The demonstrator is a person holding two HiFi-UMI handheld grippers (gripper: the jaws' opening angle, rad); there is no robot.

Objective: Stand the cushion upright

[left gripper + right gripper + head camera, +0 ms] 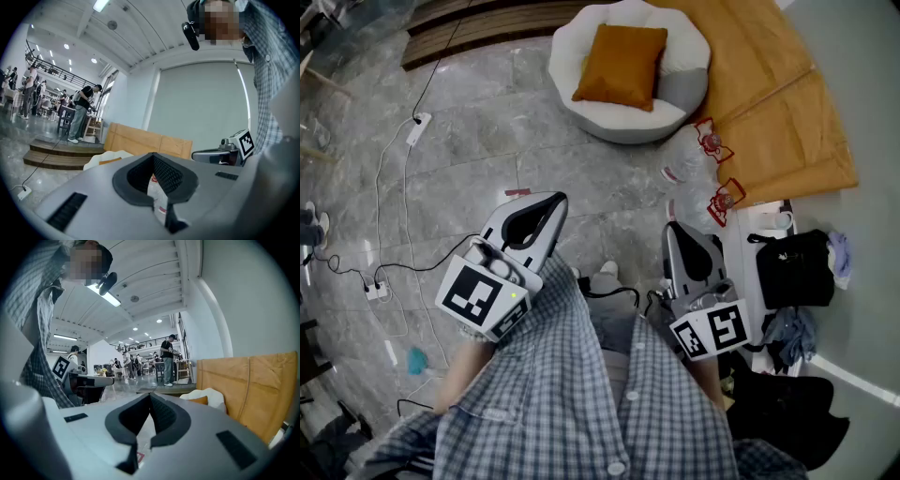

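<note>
**At the round seat: cushion lying down, both grippers closed and empty**

On the round white seat (630,128), at the top of the head view, the orange cushion (621,64) lies on its broad face, one corner toward the seat's back rim. It is not upright. How far it tilts cannot be judged from above. Both gripper views show only a thin orange sliver of it, the rest cut off behind the seat's rim and the grippers' own bodies.

Well short of the seat, over the grey stone floor (469,169), the left gripper (557,200) and the right gripper (674,228) point roughly level toward it. Each gripper's jaws are pressed together at the tips with nothing between them (only floor and clear plastic show through the gap behind the tips). The person's hands are hidden beneath the marker cubes (478,298) and a checked shirt (581,403).

Right of the seat lie tan boards (778,103), partly cut off by the frame edge. Crumpled clear plastic bags (701,161) with red trim lie at their near edge; their contents cannot be made out.
</note>
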